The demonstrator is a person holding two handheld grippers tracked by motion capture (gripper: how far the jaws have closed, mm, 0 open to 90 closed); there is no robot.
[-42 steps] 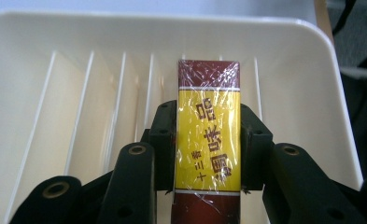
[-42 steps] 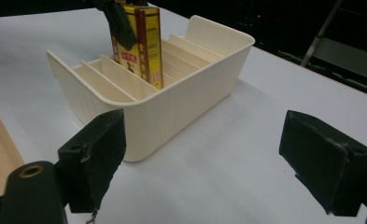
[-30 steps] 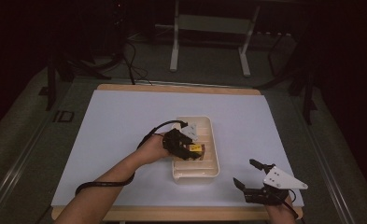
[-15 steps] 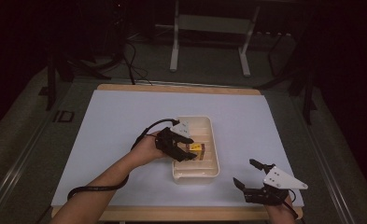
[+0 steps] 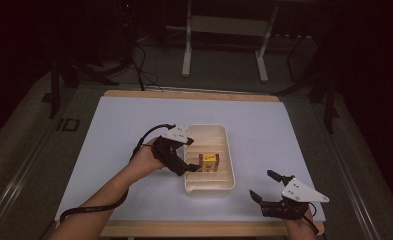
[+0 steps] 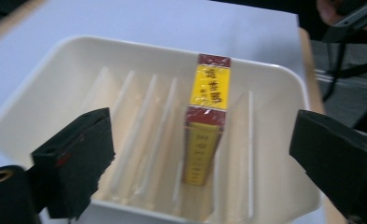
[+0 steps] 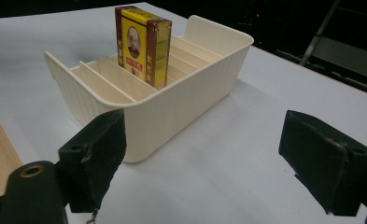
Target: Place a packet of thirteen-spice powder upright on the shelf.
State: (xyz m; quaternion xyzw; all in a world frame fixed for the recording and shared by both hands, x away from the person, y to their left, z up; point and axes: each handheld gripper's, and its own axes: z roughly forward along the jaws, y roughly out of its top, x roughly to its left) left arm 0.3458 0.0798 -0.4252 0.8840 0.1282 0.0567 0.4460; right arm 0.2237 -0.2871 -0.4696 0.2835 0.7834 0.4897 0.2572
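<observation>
A yellow-and-red box [image 5: 209, 162] stands upright in a slot of the cream ribbed tray [image 5: 224, 131] at mid-table. My left gripper [image 5: 193, 156] hovers at the tray's left rim. Its jaws have just been opening and now stand wide, with nothing gripped. In the left gripper view the box [image 6: 208, 126] stands free ahead of the gripper [image 6: 204, 156], clear of both pads. My right gripper [image 5: 262, 184] rests open and empty near the front right corner. In the right gripper view its jaws [image 7: 209, 158] face the tray [image 7: 172, 112] and the box [image 7: 141, 44].
A white mat [image 5: 134, 125] covers the wooden table, with a strip of wood showing along the front edge [image 5: 194, 229]. The tray's other slots [image 6: 139, 107] hold nothing. A metal stand [image 5: 224, 30] and cables sit on the dark floor behind the table.
The left gripper has let go of the box, opened its jaws and drawn back to the left of the tray. The box stays upright in its slot. The right gripper has kept still.
</observation>
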